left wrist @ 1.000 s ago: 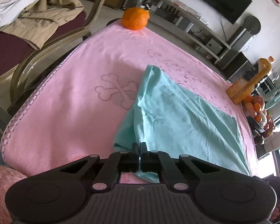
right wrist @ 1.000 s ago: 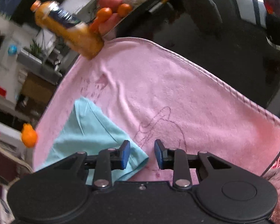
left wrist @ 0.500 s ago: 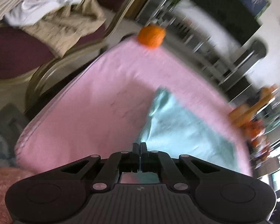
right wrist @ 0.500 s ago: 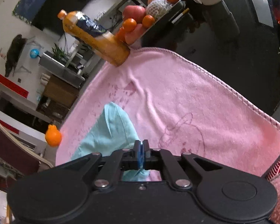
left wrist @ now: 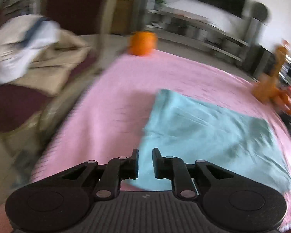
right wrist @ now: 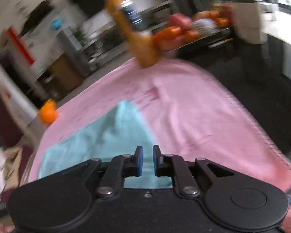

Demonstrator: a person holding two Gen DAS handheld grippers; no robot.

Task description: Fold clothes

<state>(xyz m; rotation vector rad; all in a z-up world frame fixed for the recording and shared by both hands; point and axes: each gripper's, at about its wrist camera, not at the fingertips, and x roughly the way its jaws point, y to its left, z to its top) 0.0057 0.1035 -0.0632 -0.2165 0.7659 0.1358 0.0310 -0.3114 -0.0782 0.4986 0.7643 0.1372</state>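
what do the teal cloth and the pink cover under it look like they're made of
Teal cloth: seems a thin, smooth woven fabric, matte, with fine sharp creases. Pink cover: looks like thick, soft terry or fleece towelling, fuzzy, with a stitched hem. Blur hides the weave of both.

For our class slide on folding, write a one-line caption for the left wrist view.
Left claw opening, empty, above the folded teal cloth on a pink towel.

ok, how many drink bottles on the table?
1. The orange drink bottle stands at the far edge of the pink towel, beside the fruit tray. It also shows blurred in the left wrist view. Others may sit out of frame.
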